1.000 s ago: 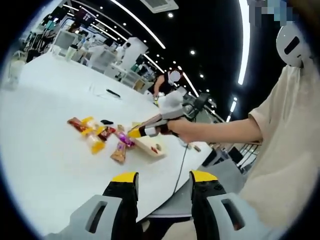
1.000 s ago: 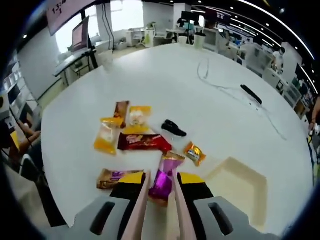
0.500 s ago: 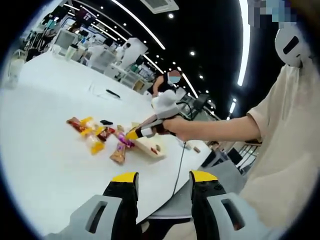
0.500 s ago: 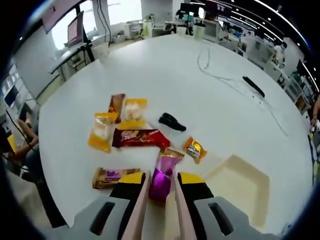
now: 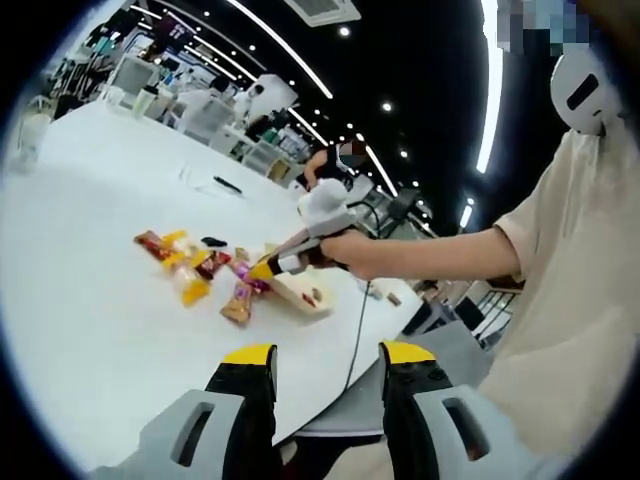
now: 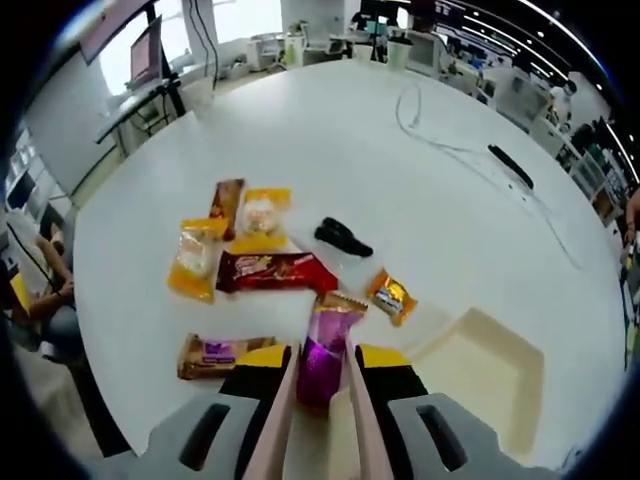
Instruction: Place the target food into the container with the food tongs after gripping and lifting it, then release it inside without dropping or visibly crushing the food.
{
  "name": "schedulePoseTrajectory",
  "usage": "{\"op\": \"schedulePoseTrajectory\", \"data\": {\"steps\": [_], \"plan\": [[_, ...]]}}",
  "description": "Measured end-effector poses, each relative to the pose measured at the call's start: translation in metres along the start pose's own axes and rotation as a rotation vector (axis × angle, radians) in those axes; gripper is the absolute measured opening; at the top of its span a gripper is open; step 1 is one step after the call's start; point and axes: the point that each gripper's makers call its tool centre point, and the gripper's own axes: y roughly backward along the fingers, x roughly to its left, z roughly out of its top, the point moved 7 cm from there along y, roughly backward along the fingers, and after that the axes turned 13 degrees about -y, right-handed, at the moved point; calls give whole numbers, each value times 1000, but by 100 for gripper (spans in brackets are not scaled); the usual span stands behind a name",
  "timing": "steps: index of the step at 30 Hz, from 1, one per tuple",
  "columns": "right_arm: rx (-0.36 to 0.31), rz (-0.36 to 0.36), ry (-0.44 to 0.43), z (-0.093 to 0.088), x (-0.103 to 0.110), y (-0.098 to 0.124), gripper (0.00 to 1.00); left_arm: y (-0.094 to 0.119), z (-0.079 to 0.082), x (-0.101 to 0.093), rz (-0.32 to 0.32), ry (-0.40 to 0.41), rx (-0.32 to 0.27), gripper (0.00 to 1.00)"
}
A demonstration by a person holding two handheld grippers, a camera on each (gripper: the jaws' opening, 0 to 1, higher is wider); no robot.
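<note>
My right gripper (image 6: 322, 357) is shut on the pale pink food tongs (image 6: 283, 412). Between the tong blades sits a purple snack packet (image 6: 326, 345), held just above the white table. The beige container (image 6: 490, 372) lies to the right of the packet, with nothing visible in it here. In the left gripper view a hand holds the right gripper (image 5: 322, 232) over the snack pile, with the purple packet (image 5: 249, 281) at the tong tips beside the container (image 5: 303, 297). My left gripper (image 5: 328, 352) is open and holds nothing, near the table's edge.
Loose snacks lie on the round white table (image 6: 330, 120): a red packet (image 6: 273, 272), yellow packets (image 6: 194, 262), a brown-purple packet (image 6: 214, 352), a small orange packet (image 6: 392, 297). A black object (image 6: 343, 237), a cable (image 6: 440, 142) and a black bar (image 6: 510, 166) lie farther back.
The right gripper with the tongs and purple packet has shifted slightly over the snacks. The left gripper has stayed put and open.
</note>
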Motion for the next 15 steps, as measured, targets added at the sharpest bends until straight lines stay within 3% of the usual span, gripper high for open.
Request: {"op": "schedulePoseTrajectory", "data": {"steps": [15], "plan": [[3, 7, 5, 1, 1, -4, 24, 0, -1, 2, 8, 7, 0, 40]]}}
